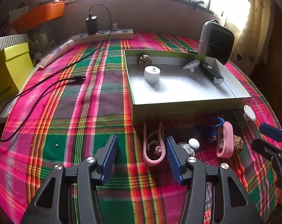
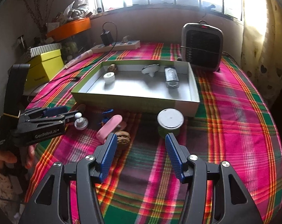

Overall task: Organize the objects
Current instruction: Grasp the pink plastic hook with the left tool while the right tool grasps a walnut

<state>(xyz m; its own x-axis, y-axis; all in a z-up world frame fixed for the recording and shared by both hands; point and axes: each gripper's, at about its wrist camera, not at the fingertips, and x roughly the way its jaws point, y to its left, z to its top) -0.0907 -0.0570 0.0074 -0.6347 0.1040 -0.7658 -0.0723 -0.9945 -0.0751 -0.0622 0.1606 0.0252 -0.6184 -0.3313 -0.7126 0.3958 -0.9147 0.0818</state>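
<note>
An open shallow box (image 1: 189,103) (image 2: 139,101) holds a walnut (image 1: 144,60), a white cap (image 1: 152,74), a white suction hook (image 1: 191,65) and a black bike light (image 1: 211,72). In front of it lie a pink clip (image 1: 154,147), a white knob hook (image 1: 193,144), blue string (image 1: 213,130), a pink holder (image 1: 226,140) (image 2: 109,127), a walnut (image 2: 123,140) and a green tin with a silver lid (image 2: 170,124). My left gripper (image 1: 141,156) is open above the cloth beside the pink clip. My right gripper (image 2: 140,154) is open, between the walnut and the tin.
A heater (image 2: 202,46) stands behind the box. A power strip (image 1: 103,35) with a charger and black cable (image 1: 47,85) lies at the back left. A yellow box (image 1: 8,71) and an orange tray (image 1: 38,15) sit at the left. Plaid cloth covers the table.
</note>
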